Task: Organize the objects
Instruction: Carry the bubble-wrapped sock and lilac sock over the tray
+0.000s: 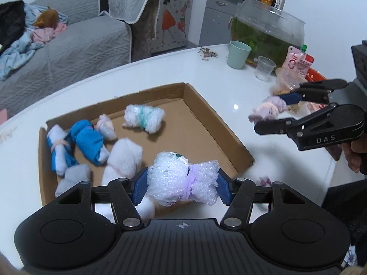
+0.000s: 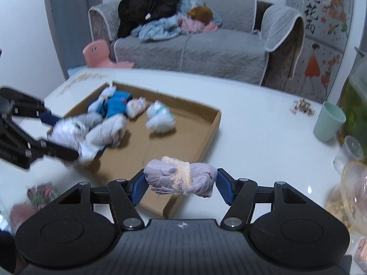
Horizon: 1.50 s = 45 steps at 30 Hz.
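My left gripper (image 1: 182, 184) is shut on a white fuzzy sock bundle (image 1: 169, 176) tied with a lilac band, held above the near edge of a shallow cardboard tray (image 1: 199, 100). In the right wrist view the same left gripper (image 2: 62, 136) comes in from the left with that white bundle (image 2: 68, 128). My right gripper (image 2: 181, 186) is shut on a lilac sock bundle (image 2: 160, 178) with a cream band, above the tray's near corner (image 2: 213, 123). Several rolled bundles lie in the tray, among them a blue one (image 1: 88, 142) and a white one with a teal band (image 1: 143, 118).
On the white table stand a green cup (image 1: 238, 53), a clear plastic cup (image 1: 265, 67), snack pouches (image 1: 296, 60) and a fish tank (image 1: 268, 29) at the back right. Loose bundles (image 2: 41, 193) lie near the front left. A grey sofa (image 2: 206, 48) with clothes is behind the table.
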Available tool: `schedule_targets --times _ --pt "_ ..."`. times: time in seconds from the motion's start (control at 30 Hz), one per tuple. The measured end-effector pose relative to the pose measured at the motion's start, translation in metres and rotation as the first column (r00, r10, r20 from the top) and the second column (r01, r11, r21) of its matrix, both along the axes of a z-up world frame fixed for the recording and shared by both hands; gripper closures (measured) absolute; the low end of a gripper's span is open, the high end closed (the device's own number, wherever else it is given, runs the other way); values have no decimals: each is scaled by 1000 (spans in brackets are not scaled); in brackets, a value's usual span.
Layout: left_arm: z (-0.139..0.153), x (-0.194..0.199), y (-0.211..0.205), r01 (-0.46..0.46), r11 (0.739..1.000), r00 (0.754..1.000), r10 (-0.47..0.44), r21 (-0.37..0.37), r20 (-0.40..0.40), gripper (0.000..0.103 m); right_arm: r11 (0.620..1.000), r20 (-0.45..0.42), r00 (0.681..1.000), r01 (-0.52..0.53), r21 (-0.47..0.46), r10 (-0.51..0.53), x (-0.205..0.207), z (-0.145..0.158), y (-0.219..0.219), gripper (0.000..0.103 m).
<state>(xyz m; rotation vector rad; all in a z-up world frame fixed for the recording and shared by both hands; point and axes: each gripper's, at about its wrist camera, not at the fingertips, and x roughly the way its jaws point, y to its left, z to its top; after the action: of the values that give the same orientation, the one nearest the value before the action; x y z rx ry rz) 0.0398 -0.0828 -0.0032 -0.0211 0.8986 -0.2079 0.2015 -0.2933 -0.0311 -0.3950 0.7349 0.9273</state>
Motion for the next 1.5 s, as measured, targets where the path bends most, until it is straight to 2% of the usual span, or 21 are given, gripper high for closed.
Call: schedule_targets --times 0.17,0.43,0.63,0.83,1.0,1.13,1.3,1.5 --pt "1 23 4 -23 1000 1000 23 -20 20 38 999 39 999 -13 49 11 16 -1 13 43" --pt "-10 58 10 -38 999 999 39 -23 25 38 995 88 992 -95 26 93 30 -15 37 43" --pt "-34 86 7 -18 999 999 17 -26 -27 38 995 72 992 -103 13 102 52 -23 43 43" --pt "-64 116 7 5 999 995 -10 -51 -98 38 984 101 979 -174 -44 177 57 -31 48 43" --pt "-77 143 10 -8 1000 993 7 -5 -118 38 980 100 975 -192 -60 197 61 -32 49 43" --pt "-69 148 14 -23 1000 996 21 -11 -92 38 975 102 970 -213 -64 218 61 -31 54 43" --pt "-63 138 8 38 996 997 -33 85 -65 38 966 119 960 -246 -83 254 67 -35 68 43" --pt "-66 138 12 83 988 995 -76 132 -60 38 952 120 945 -297 -76 304 76 -44 84 43"
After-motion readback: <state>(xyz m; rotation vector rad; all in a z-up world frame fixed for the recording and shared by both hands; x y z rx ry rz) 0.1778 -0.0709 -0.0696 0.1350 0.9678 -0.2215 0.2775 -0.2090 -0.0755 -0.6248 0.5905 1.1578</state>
